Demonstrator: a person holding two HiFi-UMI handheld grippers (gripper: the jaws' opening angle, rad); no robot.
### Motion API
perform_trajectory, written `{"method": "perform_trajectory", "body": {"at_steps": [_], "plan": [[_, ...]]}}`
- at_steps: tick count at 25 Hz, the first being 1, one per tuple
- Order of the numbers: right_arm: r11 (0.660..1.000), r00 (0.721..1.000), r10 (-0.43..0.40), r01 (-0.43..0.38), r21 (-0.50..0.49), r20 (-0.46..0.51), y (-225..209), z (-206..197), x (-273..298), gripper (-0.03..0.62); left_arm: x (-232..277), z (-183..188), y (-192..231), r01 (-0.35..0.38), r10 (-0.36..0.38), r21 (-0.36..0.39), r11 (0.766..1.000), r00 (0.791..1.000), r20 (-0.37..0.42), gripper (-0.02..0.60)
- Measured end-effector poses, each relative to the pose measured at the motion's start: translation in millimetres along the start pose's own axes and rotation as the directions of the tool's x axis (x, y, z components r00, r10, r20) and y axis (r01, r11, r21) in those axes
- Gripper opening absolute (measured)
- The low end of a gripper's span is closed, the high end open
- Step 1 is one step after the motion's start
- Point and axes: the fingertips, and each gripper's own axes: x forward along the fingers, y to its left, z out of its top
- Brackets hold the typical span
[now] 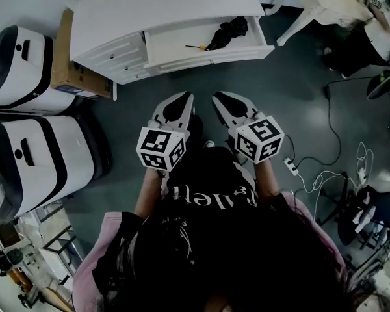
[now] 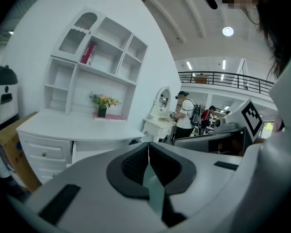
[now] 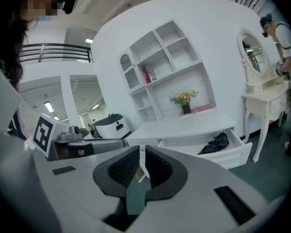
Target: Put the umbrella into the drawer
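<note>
Black umbrella [image 1: 227, 31] lying crumpled inside the open drawer [image 1: 211, 57] of the white worktop [image 1: 162, 5], toward the drawer's right end. Left gripper [image 1: 182, 99] and right gripper [image 1: 222, 99] held side by side over the floor [image 1: 292, 90], well short of the drawer, the 2 pairs of jaws closed together, gripping nothing. Cardboard box [image 1: 64, 51] beside the worktop's left end.

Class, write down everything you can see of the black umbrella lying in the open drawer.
The umbrella is black, collapsed and loosely bunched. Its fabric looks soft and crumpled rather than neatly rolled. It lies flat in the right half of the open white drawer, as the head view shows it, toward the back. A thin dark stem with a small yellowish tip sticks out toward the drawer's middle. It rests on the drawer's floor, and nothing else touches it.
</note>
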Motion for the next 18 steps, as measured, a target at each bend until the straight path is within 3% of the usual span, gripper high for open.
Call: {"method": "perform_trajectory", "body": {"at_steps": [18], "plan": [[0.99,0.995,0.086,-0.091,-0.108,-0.049,51,-29,-13,0.058,-55,-19,-15,-0.082,0.082,-0.007,0.997,0.996,0.033,0.016]]}}
